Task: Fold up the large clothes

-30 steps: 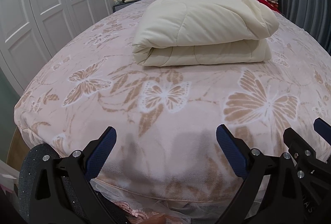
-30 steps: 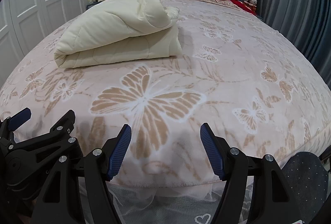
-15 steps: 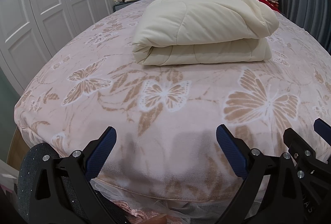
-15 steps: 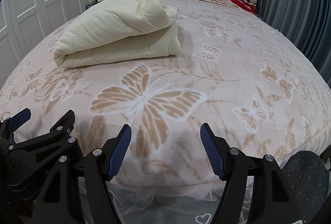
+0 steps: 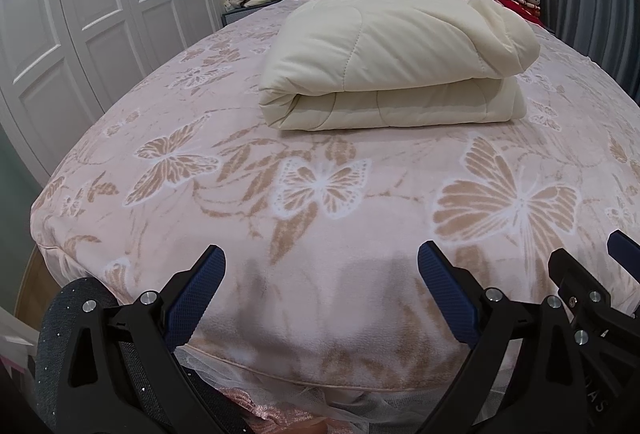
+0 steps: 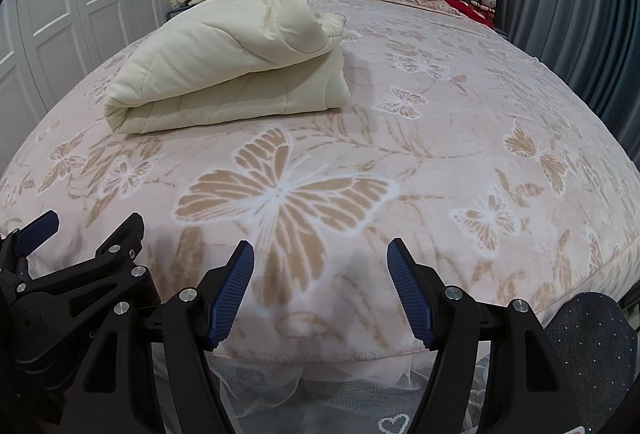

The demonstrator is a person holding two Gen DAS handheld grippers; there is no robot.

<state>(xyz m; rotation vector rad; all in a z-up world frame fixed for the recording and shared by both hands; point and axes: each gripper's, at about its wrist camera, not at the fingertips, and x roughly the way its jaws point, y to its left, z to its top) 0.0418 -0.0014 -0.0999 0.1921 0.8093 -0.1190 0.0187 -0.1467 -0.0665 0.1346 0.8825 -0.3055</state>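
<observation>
Lying folded on the bed [image 5: 200, 218], the cream quilt [image 5: 392, 61] looks finished, which likely explains why the left hand-held gripper [image 5: 320, 282] and right hand-held gripper [image 6: 320, 274] hover spread and empty.

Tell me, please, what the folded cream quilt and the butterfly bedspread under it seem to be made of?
The quilt looks like smooth woven fabric over soft padding: matte, puffy, with stitched quilting lines. The bedspread looks like plush fleece or flannel: its butterfly pattern has a fuzzy, napped surface. The exact fibres cannot be told.
</observation>
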